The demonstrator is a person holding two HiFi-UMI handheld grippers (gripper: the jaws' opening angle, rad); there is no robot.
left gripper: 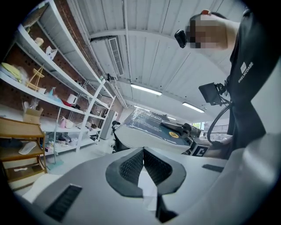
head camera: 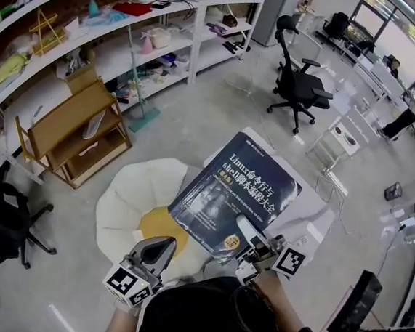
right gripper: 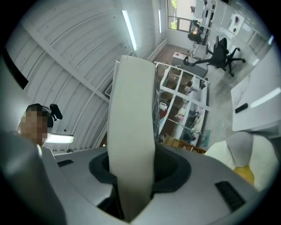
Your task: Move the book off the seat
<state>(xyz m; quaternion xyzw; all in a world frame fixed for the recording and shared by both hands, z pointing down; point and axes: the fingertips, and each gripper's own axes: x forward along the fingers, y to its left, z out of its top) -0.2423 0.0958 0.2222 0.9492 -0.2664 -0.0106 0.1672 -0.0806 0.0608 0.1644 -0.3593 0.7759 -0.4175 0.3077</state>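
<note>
two tongs in play, one loaded.

right gripper point(head camera: 254, 248): pinching the near edge of the thick dark-blue paperback book with white lettering point(head camera: 235, 193). along its jaws, cream page block point(right gripper: 131, 132) wedged full between the pads.

left gripper point(head camera: 157, 252): pressed together on nothing, just on the near side of the white petal-shaped cushion seat with yellow centre point(head camera: 134, 206).

book: lifted, cover up, tilted, over the seat's right edge. apparently clear of the cushion, though contact underneath is not visible.

step in hand, judged: carry clear of the seat and set down.

- heavy block gripped at one edge only, so expect sag and twist about the pads. squeeze firmly, move slowly, no swinging.
- if droop shows, slide the left gripper under the free edge as a prop.
- head further right of the seat, toward the white flat surface point(head camera: 319, 223) just beyond its right edge. probably a usable landing spot.
- lower flat, let go only once the weight rests fully.
</note>
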